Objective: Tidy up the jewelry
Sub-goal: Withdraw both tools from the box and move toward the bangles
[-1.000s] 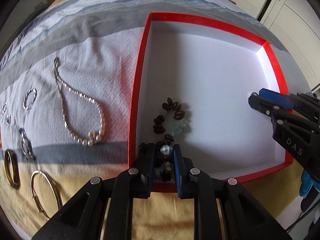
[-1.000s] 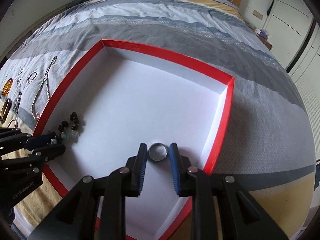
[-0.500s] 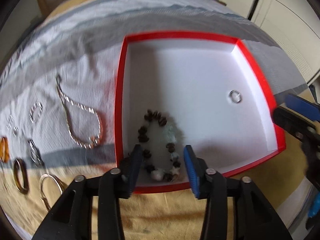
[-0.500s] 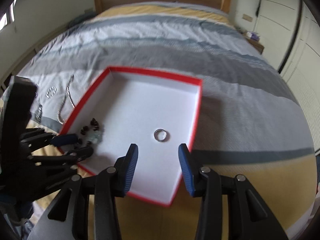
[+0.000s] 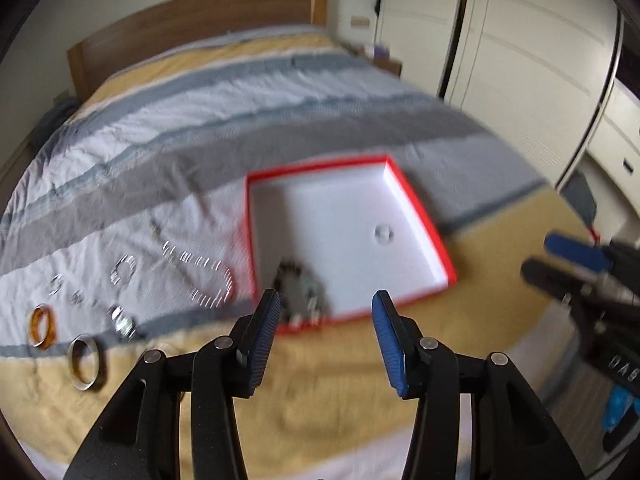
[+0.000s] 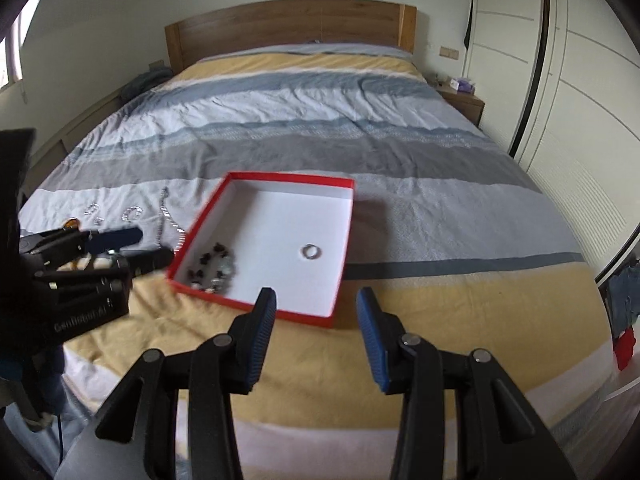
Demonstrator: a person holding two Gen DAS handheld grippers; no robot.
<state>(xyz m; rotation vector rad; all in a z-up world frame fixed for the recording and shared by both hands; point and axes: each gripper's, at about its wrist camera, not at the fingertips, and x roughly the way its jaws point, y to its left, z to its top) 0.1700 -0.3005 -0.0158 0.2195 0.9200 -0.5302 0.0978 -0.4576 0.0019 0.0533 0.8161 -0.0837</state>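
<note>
A red-rimmed white box [image 6: 344,236] [image 5: 420,216] lies on the bed. Inside it lie a dark beaded bracelet [image 6: 212,270] [image 5: 300,292] near the front left corner and a silver ring [image 6: 311,251] [image 5: 384,234]. My left gripper [image 5: 324,312] is open and empty, raised above the box's front edge; it also shows in the right wrist view [image 6: 136,246]. My right gripper [image 6: 316,306] is open and empty, raised in front of the box; it also shows in the left wrist view [image 5: 560,258]. A silver chain necklace [image 5: 200,276], small rings [image 5: 122,272] and amber bangles [image 5: 42,326] lie left of the box.
The striped bedspread [image 6: 320,128] stretches back to a wooden headboard [image 6: 288,28]. White wardrobe doors [image 6: 560,100] stand at the right. A nightstand [image 6: 460,98] sits beside the bed's head.
Both grippers opened wider and pulled up and back from the box. The bracelet and the ring stayed lying inside the box.
</note>
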